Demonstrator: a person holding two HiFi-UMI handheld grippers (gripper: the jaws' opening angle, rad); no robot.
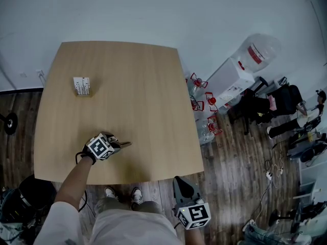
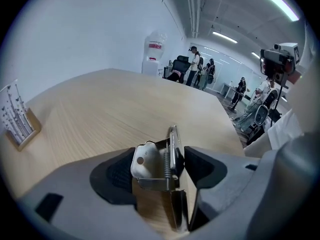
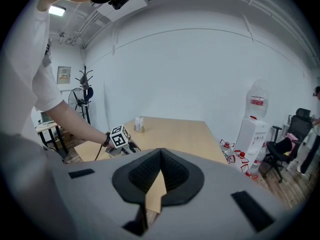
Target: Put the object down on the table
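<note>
A small metal spring clip (image 2: 150, 166) stands on the wooden table (image 1: 143, 86) between the jaws of my left gripper (image 2: 161, 153). Its pale left side lies against the left pad (image 2: 117, 174), and a thin dark gap separates its right plate from the right pad (image 2: 205, 166), so the jaws stand wide and open. In the head view the left gripper (image 1: 121, 145) rests low near the table's front edge, with the clip (image 1: 125, 144) at its tip. My right gripper (image 1: 182, 184) hangs off the table's front right corner, shut and empty (image 3: 160, 156).
A small card holder (image 1: 82, 86) stands at the table's far left. A water dispenser (image 1: 230, 80) with a big bottle (image 1: 258, 50) and spare bottles stands right of the table. Chairs, cables and people fill the floor further right.
</note>
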